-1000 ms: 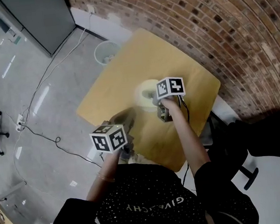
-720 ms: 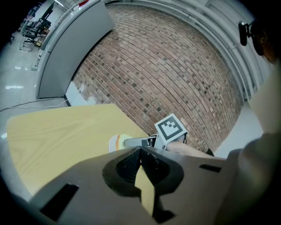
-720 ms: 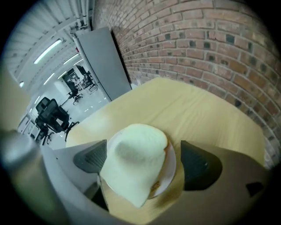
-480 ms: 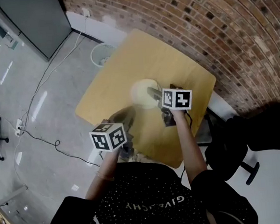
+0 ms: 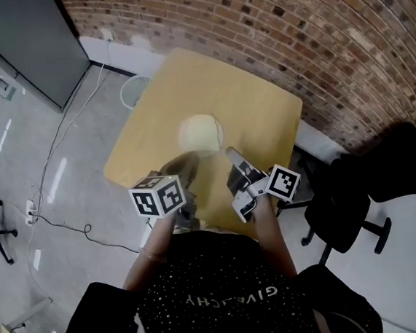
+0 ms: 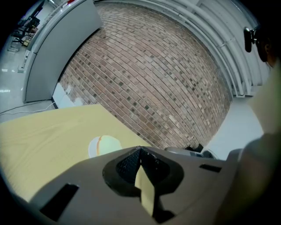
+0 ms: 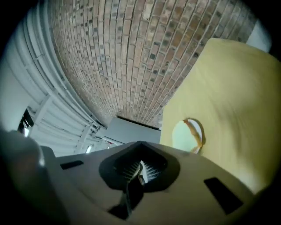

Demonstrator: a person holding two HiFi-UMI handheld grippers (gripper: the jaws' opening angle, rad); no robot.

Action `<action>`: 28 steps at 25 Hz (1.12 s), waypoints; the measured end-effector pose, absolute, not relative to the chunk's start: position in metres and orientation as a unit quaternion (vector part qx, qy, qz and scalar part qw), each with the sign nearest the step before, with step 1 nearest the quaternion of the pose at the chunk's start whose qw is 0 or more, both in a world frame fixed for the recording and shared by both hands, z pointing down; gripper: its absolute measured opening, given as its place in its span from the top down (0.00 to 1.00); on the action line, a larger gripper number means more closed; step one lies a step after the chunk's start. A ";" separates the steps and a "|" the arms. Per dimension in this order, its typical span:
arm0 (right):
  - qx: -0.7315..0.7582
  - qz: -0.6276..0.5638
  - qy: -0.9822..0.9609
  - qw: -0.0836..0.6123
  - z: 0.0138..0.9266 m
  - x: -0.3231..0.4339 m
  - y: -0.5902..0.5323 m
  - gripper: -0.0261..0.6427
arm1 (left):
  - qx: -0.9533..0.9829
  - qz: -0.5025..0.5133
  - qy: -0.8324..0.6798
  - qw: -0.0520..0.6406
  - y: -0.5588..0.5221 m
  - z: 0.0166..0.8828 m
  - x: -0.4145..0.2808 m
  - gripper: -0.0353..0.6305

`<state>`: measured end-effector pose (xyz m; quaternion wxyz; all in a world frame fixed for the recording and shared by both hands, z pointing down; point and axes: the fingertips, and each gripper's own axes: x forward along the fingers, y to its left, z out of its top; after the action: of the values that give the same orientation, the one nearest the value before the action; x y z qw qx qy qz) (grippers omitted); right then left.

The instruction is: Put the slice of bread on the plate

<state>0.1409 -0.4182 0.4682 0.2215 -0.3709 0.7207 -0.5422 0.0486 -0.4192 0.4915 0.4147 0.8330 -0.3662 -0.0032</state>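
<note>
right hand-held gripper (image 7: pixel 139 169) has pulled back from the plate (image 6: pixel 91 149), jaws just closed, empty; bread slice (image 6: pixel 110 143) lies there, task seemingly done.

Left gripper (image 6: pixel 140 150) jaws together; right gripper (image 7: pixel 140 164) jaws just closed, empty.

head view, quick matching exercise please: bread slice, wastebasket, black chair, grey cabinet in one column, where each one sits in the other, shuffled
Things:
1 slice of bread
2 wastebasket
3 black chair
4 grey cabinet

Places:
a) just off the table, at its lower right
b) upper left corner of the view
c) on the plate
d) just off the table's upper left edge

Pairs: 1-c, 2-d, 3-a, 4-b
</note>
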 end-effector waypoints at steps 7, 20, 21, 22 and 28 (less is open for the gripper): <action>-0.397 -0.526 0.713 0.239 0.471 0.153 -0.390 0.94 | 0.842 -0.003 -0.343 0.416 -0.409 0.489 0.073 0.93; -0.408 -0.547 0.697 0.220 0.486 0.159 -0.383 0.94 | 0.836 -0.007 -0.354 0.418 -0.413 0.492 0.072 0.93; -0.410 -0.547 0.697 0.217 0.487 0.159 -0.384 0.94 | 0.836 -0.007 -0.357 0.418 -0.414 0.492 0.070 0.93; -0.412 -0.548 0.696 0.214 0.488 0.159 -0.386 0.94 | 0.835 -0.008 -0.359 0.417 -0.414 0.491 0.068 0.93; -0.408 -0.556 0.691 0.217 0.492 0.155 -0.397 0.94 | 0.830 -0.011 -0.372 0.415 -0.423 0.490 0.055 0.93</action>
<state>0.1551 -0.3972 0.4921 0.2174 -0.4080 0.6909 -0.5559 0.0554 -0.4226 0.4904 0.4147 0.8302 -0.3723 -0.0114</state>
